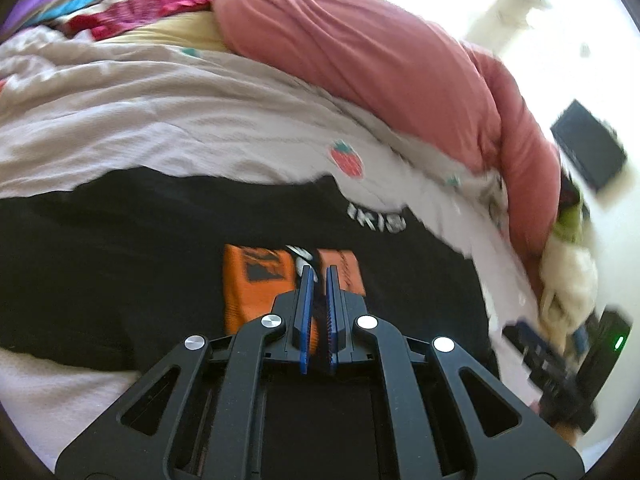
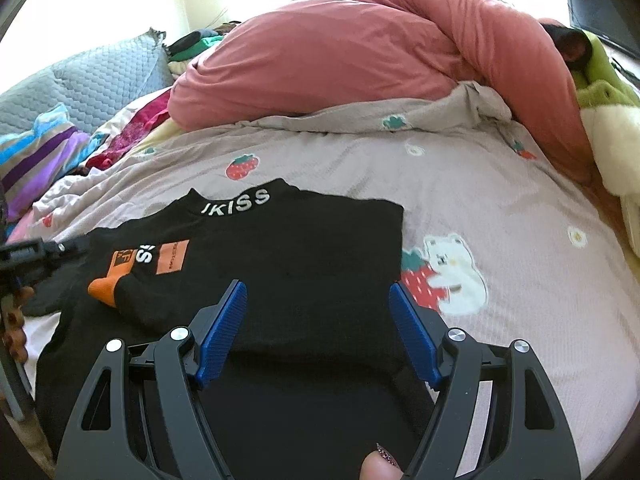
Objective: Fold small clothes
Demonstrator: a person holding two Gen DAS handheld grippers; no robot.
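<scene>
The left hand-held gripper point(image 1: 317, 270), its blue-padded fingers pressed nearly together with only a thin slit between them, hovers low over the orange printed patch on a black knit sweater with white "KISS" lettering at the collar point(image 1: 160, 240); whether any cloth is pinched between the pads cannot be told. The right hand-held gripper point(image 2: 316, 292) stands spread wide, holding nothing, its two blue pads poised above the near, folded half of the same black sweater point(image 2: 304, 248). The garment lies flat on a bed covered by a pale lilac sheet printed with strawberries and a white bear point(image 2: 500, 208), one orange-cuffed sleeve point(image 2: 105, 288) folded across its chest. To the right of the sweater's straight edge, a broad stretch of sheet lies open. Behind it, a bulky salmon-pink duvet point(image 2: 340, 48) is heaped along the far side of the bed, with a grey quilted pillow point(image 2: 100, 76) and striped fabrics at the left. The left gripper is seen at the sweater's left edge in the right wrist view, beside the sleeve.
</scene>
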